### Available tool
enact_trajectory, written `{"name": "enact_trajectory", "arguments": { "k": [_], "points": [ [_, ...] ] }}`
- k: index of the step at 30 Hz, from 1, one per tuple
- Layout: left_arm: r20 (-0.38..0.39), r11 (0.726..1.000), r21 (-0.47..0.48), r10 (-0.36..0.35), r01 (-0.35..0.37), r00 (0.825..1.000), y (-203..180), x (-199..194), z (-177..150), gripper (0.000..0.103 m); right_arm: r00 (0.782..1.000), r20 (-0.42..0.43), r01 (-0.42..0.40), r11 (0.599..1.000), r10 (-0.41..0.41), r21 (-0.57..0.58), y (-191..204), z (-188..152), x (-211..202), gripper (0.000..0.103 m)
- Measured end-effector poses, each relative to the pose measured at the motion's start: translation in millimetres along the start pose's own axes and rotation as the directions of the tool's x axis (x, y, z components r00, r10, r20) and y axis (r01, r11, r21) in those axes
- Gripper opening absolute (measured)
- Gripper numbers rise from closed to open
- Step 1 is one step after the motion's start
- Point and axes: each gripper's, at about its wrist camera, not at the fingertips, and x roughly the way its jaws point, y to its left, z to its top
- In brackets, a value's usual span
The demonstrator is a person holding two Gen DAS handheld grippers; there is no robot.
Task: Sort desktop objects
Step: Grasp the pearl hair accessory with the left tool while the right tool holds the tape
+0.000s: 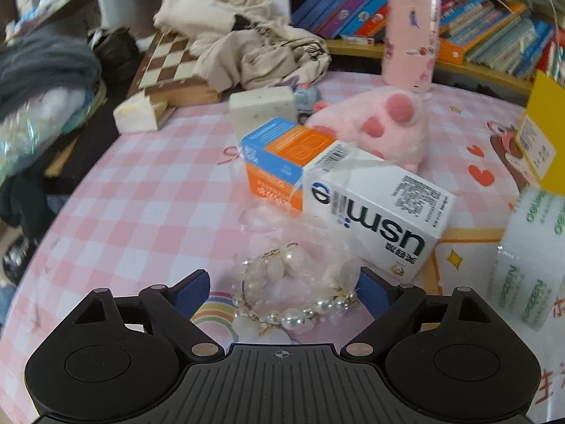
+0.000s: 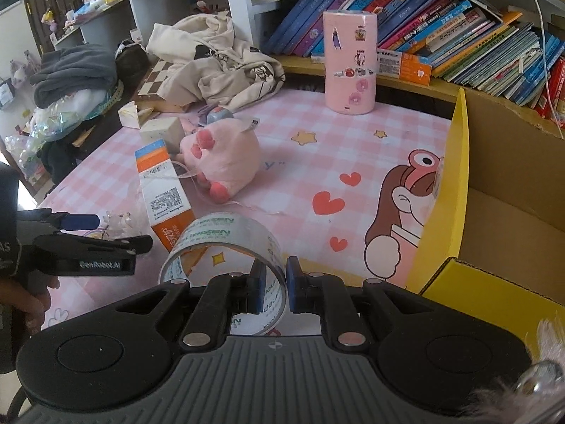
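Note:
My left gripper (image 1: 284, 291) is open, its blue pads on either side of a pearl bracelet (image 1: 293, 293) in a clear plastic bag on the pink checked tablecloth. Just beyond stand a white box (image 1: 378, 208) and an orange and blue box (image 1: 282, 155). My right gripper (image 2: 275, 288) is shut on the wall of a clear tape roll (image 2: 226, 247), held above the table. The tape roll also shows at the right of the left wrist view (image 1: 526, 258). The left gripper shows at the left of the right wrist view (image 2: 88, 233).
A pink plush toy (image 2: 222, 155), a pink cylinder (image 2: 349, 63), a beige block (image 2: 162, 130) and a chessboard (image 2: 155, 77) under crumpled clothing (image 2: 215, 60) lie further back. An open yellow cardboard box (image 2: 494, 212) stands at the right. Books (image 2: 441, 24) fill the shelf behind.

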Motion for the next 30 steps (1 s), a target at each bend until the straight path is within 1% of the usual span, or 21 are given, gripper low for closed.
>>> {"name": "enact_trajectory", "arguments": {
  "k": [3,5,7,9,12,15,17,20,25,30],
  "points": [
    [-0.001,0.999,-0.044,-0.024,0.024,1.000,5,2,-1,0.090,1.000,-0.018,0.003,1.000,-0.003,0.007,-1,0,3,0.012],
    [0.004,0.998,-0.056,-0.028,0.028,1.000,6,2,-2,0.089,1.000,-0.024,0.000,1.000,0.000,0.009,-1,0,5,0.012],
    [0.012,0.998,-0.054,-0.032,0.033,0.999,5,0,-2,0.085,0.999,-0.032,-0.005,1.000,0.005,0.016,-1,0,7,0.012],
    [0.017,0.998,-0.049,-0.033,0.033,0.999,4,-2,-3,0.069,0.999,-0.043,-0.010,1.000,0.012,0.029,-2,-1,9,0.011],
    [0.009,0.998,-0.038,-0.040,0.040,0.999,4,-5,-4,0.064,0.999,-0.039,-0.012,1.000,0.013,0.028,0,-2,7,0.010],
    [0.005,0.994,-0.073,-0.078,0.078,0.997,9,-13,-6,0.063,1.000,-0.024,-0.016,1.000,0.016,0.020,4,-1,2,0.010],
    [0.027,0.991,-0.089,-0.098,0.100,0.995,12,-23,-8,0.063,1.000,-0.006,-0.018,1.000,0.018,0.016,7,0,-4,0.009],
    [0.065,0.988,-0.088,-0.117,0.123,0.991,13,-41,-8,0.063,1.000,0.015,-0.015,1.000,0.014,0.012,11,0,-12,0.009],
    [0.125,0.981,-0.087,-0.164,0.175,0.979,15,-70,-8,0.063,0.999,0.040,-0.011,1.000,0.010,0.009,21,-3,-24,0.009],
    [0.160,0.974,-0.061,-0.207,0.219,0.965,14,-93,-13,0.063,0.998,0.061,-0.004,1.000,0.003,0.007,33,-11,-39,0.009]
  ]
}}
